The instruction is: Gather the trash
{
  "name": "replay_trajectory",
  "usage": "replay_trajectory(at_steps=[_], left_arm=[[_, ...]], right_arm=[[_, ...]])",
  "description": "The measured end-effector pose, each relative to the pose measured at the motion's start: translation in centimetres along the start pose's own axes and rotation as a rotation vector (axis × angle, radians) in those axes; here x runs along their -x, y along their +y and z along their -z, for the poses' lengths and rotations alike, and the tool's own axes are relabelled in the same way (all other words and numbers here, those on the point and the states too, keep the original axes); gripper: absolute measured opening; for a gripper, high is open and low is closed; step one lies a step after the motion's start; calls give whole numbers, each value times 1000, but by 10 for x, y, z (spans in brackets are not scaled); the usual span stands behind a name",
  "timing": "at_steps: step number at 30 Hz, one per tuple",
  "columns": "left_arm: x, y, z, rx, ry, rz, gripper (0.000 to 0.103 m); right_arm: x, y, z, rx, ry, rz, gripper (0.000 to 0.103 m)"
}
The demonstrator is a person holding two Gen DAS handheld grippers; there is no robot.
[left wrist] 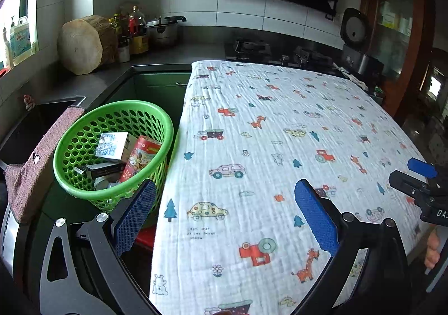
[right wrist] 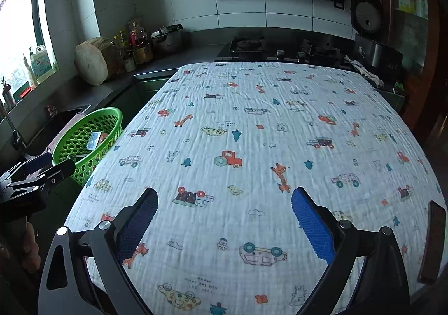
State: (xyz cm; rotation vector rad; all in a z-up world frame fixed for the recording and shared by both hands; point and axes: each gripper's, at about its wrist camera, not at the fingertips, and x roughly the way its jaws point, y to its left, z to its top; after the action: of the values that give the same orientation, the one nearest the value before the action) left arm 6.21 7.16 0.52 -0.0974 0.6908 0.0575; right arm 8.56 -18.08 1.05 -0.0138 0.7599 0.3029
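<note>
**Blue-padded claws empty over a cleared bench**

Blue pads stand apart on the left claw point(left wrist: 225, 214) and right claw point(right wrist: 224, 218), nothing between them. No trash shows on the cloth-covered bench point(right wrist: 252, 133). Beyond its left edge, the green basket point(left wrist: 156, 116) holds a white carton point(left wrist: 113, 145), a red box point(left wrist: 140, 158) and a dark box; a careless left swing could tip it.

The cloth-covered bench point(right wrist: 252, 147) is bare across its whole top, so there's free passage over it w/ nothing standing up. Left of its edge the green basket point(left wrist: 84, 130) blocks the gap beside the bench, its rim just beside the cloth, w/ a white carton point(left wrist: 113, 145), red box point(left wrist: 140, 159) & dark box point(left wrist: 100, 169) filling the inside. Far side is crowded: stove point(right wrist: 280, 47), rice cooker point(right wrist: 372, 49) & wood block point(right wrist: 91, 61) along the counter.
</note>
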Motion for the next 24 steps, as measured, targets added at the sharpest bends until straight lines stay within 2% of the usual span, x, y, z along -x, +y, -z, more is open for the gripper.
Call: replay_trajectory(at_steps=[12, 17, 24], left_arm=[[9, -22, 2, 10, -31, 26, 98], [16, -28, 4, -8, -56, -18, 98], [17, -30, 5, 2, -49, 0, 98]], right_arm=[[28, -15, 15, -22, -51, 65, 94], [29, -20, 18, -32, -56, 66, 94], [30, -23, 20, -40, -55, 72, 94]])
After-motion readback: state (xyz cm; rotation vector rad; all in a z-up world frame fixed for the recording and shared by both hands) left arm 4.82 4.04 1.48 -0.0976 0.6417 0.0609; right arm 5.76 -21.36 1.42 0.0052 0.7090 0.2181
